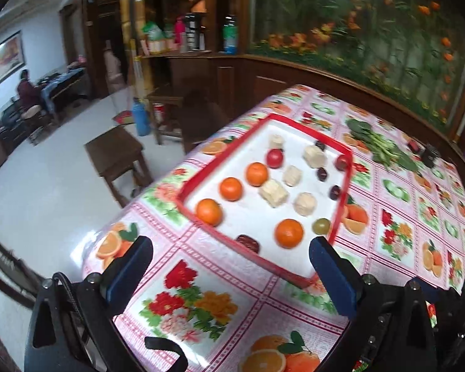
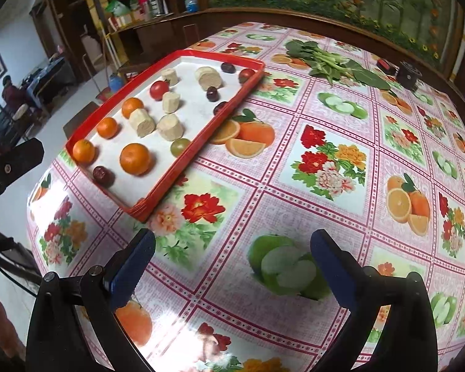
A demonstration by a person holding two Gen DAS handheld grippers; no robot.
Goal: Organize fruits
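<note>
A red-rimmed white tray lies on the flowered tablecloth. It holds several oranges, with the nearest orange beside a green fruit, several pale banana chunks, a red tomato and several dark plums. A dark red date lies near the tray's front corner. My left gripper is open and empty, just short of the tray's near edge. My right gripper is open and empty over bare tablecloth, right of the tray.
Leafy greens lie beyond the tray, with a small black object and a red one near the far table edge. Wooden stools stand left of the table. Part of the other gripper shows at the right view's left edge.
</note>
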